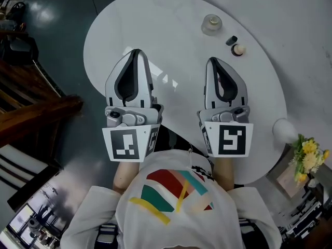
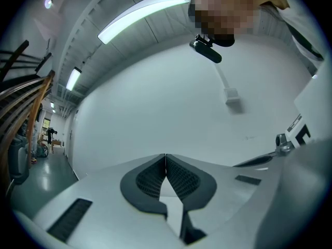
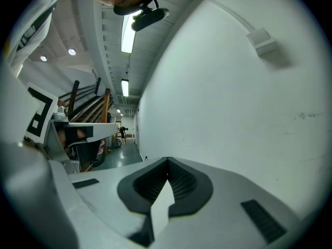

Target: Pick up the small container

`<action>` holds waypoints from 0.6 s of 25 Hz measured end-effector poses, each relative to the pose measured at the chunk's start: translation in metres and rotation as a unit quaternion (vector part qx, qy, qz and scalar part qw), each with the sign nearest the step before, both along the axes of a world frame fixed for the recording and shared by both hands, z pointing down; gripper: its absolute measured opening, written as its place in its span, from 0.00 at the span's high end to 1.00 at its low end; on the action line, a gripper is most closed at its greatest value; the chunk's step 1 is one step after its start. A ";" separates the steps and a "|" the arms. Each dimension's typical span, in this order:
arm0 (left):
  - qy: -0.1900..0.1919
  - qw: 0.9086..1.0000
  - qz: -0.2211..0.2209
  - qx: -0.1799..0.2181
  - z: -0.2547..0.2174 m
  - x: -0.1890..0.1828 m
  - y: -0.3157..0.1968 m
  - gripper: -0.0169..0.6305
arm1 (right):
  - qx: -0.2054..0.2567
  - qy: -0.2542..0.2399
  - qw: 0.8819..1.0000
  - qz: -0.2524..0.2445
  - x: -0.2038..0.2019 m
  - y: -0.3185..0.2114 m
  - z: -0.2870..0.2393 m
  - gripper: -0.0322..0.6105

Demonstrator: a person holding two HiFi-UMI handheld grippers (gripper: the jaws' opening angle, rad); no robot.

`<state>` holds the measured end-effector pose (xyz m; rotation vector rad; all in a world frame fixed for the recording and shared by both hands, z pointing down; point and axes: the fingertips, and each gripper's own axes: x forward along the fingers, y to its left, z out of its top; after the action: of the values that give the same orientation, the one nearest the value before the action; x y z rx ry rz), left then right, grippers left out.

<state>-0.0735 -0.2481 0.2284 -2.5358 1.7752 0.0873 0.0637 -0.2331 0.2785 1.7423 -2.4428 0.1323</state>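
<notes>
While the left gripper [image 1: 136, 52] and the right gripper [image 1: 213, 61] hung side by side over the white table [image 1: 171, 25], both pinched closed on nothing, the small container [image 1: 238, 50] stood untouched farther out, beyond the right one. The reach seemingly hadn't begun; next, those jaws needed to open and advance.

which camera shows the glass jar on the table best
The head view: the glass jar stands in plain sight near the far edge of the white table. Both gripper views look past their shut jaws at a wall and show nothing of it.
</notes>
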 end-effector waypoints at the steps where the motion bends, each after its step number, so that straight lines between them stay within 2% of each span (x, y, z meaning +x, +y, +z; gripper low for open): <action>1: 0.001 1.000 0.003 0.002 -0.002 0.000 0.000 0.95 | 0.000 0.001 1.000 0.002 -0.002 0.001 -0.001 0.93; 4: -0.003 1.000 0.011 0.007 -0.010 -0.002 0.002 0.95 | 0.004 0.005 1.000 0.008 -0.010 0.005 -0.008 0.93; 8: -0.018 1.000 0.021 -0.011 -0.011 -0.005 0.001 0.95 | 0.016 0.001 1.000 0.014 -0.020 0.010 -0.022 0.93; 15: -0.012 0.999 0.036 -0.024 -0.004 -0.013 0.004 0.95 | 0.021 0.002 0.999 0.029 -0.029 0.018 -0.027 0.93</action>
<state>-0.0867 -0.2441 0.2249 -2.6218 1.6991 0.0151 0.0345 -0.2153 0.2515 1.8305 -2.4095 0.0828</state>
